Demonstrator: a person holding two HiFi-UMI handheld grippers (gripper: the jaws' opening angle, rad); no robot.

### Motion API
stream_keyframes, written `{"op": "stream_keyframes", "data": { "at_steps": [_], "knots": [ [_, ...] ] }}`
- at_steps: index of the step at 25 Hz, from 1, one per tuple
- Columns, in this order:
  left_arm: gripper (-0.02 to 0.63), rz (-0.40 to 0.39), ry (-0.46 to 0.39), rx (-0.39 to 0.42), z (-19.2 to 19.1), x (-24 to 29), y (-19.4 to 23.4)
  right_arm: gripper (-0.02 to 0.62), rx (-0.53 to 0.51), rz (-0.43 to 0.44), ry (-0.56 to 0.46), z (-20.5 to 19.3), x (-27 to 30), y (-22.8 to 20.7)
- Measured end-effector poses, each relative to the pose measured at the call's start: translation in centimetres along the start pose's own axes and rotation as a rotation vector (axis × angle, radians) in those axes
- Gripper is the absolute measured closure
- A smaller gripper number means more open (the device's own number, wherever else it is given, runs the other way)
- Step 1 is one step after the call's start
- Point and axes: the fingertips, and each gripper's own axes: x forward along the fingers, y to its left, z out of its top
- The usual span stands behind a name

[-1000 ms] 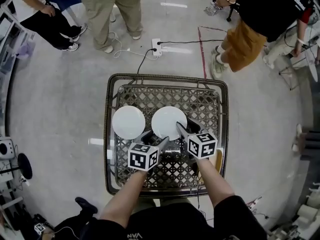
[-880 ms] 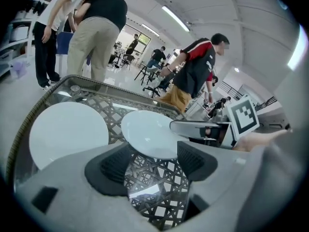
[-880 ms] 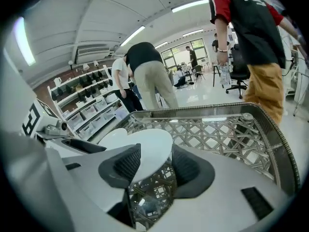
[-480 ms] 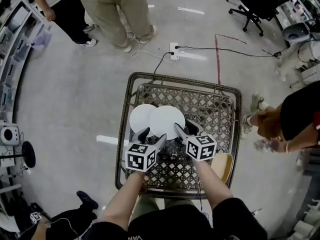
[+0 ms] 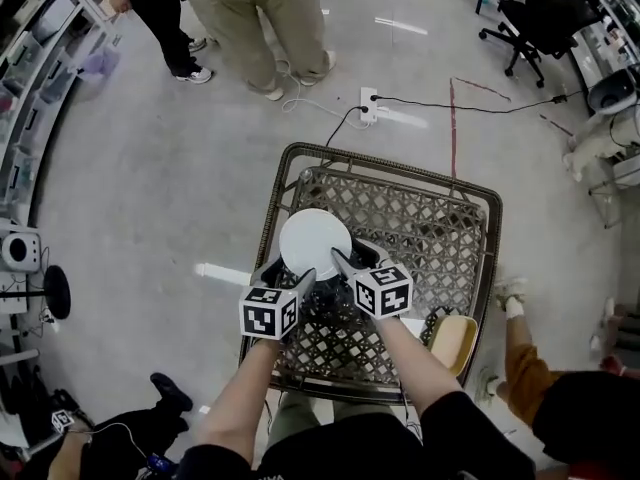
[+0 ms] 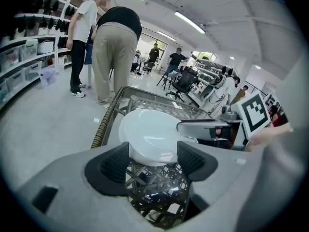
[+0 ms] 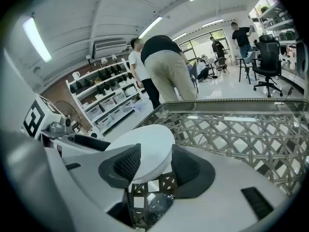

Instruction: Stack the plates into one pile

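Note:
Only one white plate [image 5: 315, 240] shows, on the left half of the wire basket [image 5: 430, 223] of a cart; a second plate is not separately visible. My left gripper [image 5: 290, 273] meets the plate's near-left rim and my right gripper [image 5: 350, 256] its near-right rim. In the left gripper view the plate [image 6: 149, 134] fills the gap between the left gripper's [image 6: 153, 161] dark pads, raised off the mesh, with a right gripper finger [image 6: 207, 127] along its right side. In the right gripper view the plate [image 7: 145, 146] sits wedged between the right gripper's [image 7: 152, 166] pads.
The cart's raised rim [image 5: 300, 153] rings the basket. A yellow object [image 5: 452, 340] hangs at its near-right corner. A power strip with cables [image 5: 368, 106] lies on the floor beyond. People [image 5: 270, 18] stand past the cart's far-left side, with shelving [image 5: 30, 78] on the left.
Two plates lay side by side; the right one has travelled left over the left one, so one disc shows. Both grippers moved left with it.

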Motion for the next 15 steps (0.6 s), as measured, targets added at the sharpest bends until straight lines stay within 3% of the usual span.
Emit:
{"op": "stream_keyframes", "data": {
  "at_steps": [8,15],
  "knots": [
    [0.298,0.006,0.046,0.017,-0.4,0.9,1.3,0.374,-0.083,-0.012,0.070,-0.5,1.9,0.4],
    [0.298,0.003,0.066,0.020,-0.8,1.4,1.6,0.354,-0.091,-0.010,0.071,-0.7,2.0,0.6]
  ]
}}
